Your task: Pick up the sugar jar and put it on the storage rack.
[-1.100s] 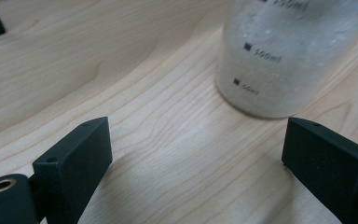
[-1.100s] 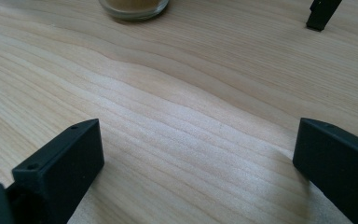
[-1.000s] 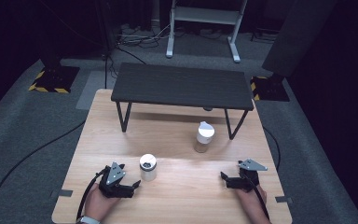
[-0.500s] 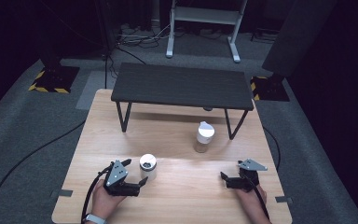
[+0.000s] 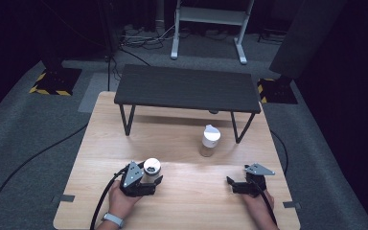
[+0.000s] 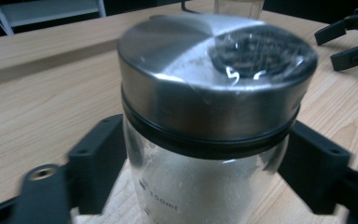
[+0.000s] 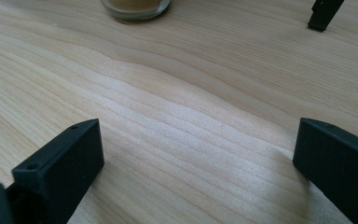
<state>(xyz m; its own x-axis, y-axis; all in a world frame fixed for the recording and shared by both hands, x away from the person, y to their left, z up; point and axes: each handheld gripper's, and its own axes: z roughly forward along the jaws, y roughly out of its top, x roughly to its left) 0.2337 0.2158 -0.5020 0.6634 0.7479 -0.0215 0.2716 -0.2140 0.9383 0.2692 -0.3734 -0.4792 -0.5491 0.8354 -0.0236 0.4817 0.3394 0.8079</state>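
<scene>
Left claw spread around a steel-lidded glass jar, perhaps untouched; right claw wide open over pale woodgrain.

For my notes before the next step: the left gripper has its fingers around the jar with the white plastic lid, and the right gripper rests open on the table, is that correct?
Not quite: the jar between the left gripper fingers has a metal lid, as the left gripper view shows. The right gripper does rest open on the table.
</scene>
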